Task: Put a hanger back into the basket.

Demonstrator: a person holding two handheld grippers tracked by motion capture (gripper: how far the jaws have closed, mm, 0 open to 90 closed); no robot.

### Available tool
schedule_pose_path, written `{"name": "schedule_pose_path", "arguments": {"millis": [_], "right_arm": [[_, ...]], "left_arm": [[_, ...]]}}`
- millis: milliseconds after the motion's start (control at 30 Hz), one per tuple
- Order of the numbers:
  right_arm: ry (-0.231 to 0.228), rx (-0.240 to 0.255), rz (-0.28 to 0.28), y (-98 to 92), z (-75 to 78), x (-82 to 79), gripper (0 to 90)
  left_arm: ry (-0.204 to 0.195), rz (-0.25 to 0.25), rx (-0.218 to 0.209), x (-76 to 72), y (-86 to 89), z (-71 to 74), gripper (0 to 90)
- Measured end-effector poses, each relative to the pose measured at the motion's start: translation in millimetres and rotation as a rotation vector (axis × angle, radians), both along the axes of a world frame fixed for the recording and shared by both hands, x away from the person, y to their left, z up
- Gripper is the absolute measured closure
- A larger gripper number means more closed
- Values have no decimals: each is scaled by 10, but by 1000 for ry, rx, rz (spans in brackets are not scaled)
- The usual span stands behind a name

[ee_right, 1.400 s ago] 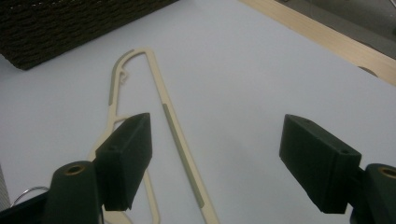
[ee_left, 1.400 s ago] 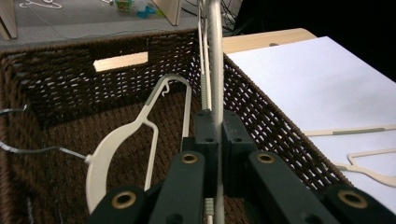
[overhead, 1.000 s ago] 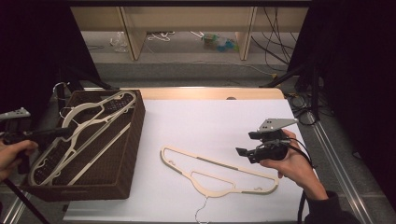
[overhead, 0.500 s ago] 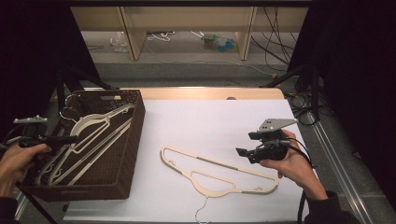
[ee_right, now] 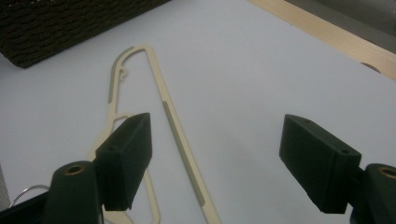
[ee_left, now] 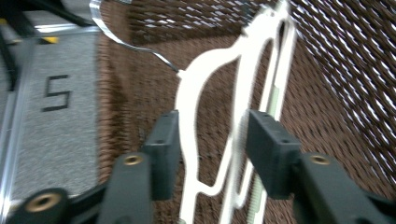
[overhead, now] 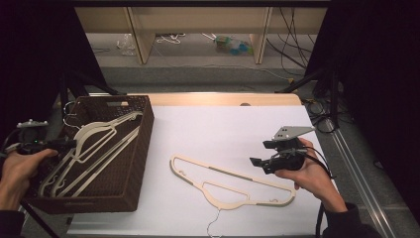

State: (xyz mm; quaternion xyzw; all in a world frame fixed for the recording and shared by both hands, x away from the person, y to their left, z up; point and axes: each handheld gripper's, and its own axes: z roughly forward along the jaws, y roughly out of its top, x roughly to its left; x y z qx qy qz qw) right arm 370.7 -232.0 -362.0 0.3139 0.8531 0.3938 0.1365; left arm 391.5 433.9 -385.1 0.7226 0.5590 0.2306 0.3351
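Left edge of the bench: brown wicker basket (overhead: 131, 163) with cream hangers (overhead: 94, 148) lying inside, stacked at a slant, one metal hook poking over the far left corner. My left jaws (ee_left: 212, 149) sit low inside the basket and have just been opening; the top hanger's (ee_left: 205, 93) neck is between them, but the pads aren't pressing it, gap visible on both sides. Reads as a release, so that hanger counts as delivered. In the high view my left hand (overhead: 17, 171) is at the basket's left wall.

Middle of the bench: one more cream hanger (overhead: 230, 181) flat on the white cover, well apart from the basket, hook toward the near edge. Not touched yet.

Right side: my right jaws (overhead: 257, 154) hover near that hanger's right arm, spread wide, nothing between them. In the right gripper view the hanger (ee_right: 180, 140) lies below and ahead of the jaws.

Progress guess: most of it done, basket loaded, one hanger left to grab and carry over.
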Motion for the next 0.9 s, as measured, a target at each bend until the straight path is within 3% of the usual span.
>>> {"name": "schedule_pose_path", "arguments": {"millis": [33, 133, 167, 200, 300, 367, 500, 533, 600, 667, 733, 800, 900], "right_arm": [[5, -1, -3, 5, -3, -4, 263], [3, -3, 4, 15, -15, 1, 263], [4, -4, 4, 18, -17, 3, 263], [7, -3, 3, 21, -17, 2, 263], [9, -3, 7, 19, -18, 0, 263], [11, -1, 2, 14, -14, -2, 263], [11, -1, 1, 13, -11, -7, 263], [-1, -1, 4, 13, -11, -3, 263], [-1, 1, 5, 12, -3, -9, 263], [-1, 3, 3, 11, -3, -5, 263], [2, 1, 7, 16, -15, -1, 263], [8, -1, 3, 26, -30, -5, 263], [13, -8, 9, 39, -39, -8, 263]], "left_arm": [[-9, -19, -3, -4, -2, -5, 545], [52, -48, 75, -59, -27, 15, 553], [40, -71, 88, -52, -32, 18, 558], [56, -38, 87, -83, -48, 49, 552], [36, -20, 58, -143, -77, 150, 518], [45, -50, 80, -172, -112, 208, 558], [67, -59, 129, -191, -188, 255, 548], [56, -31, 124, -210, -213, 269, 540], [37, -30, 111, -252, -243, 303, 525], [17, -35, 82, -311, -302, 339, 496], [1, -68, 90, -383, -368, 390, 452], [-34, -112, 85, -493, -521, 451, 394], [-109, -138, 17, -672, -832, 502, 349]]}}
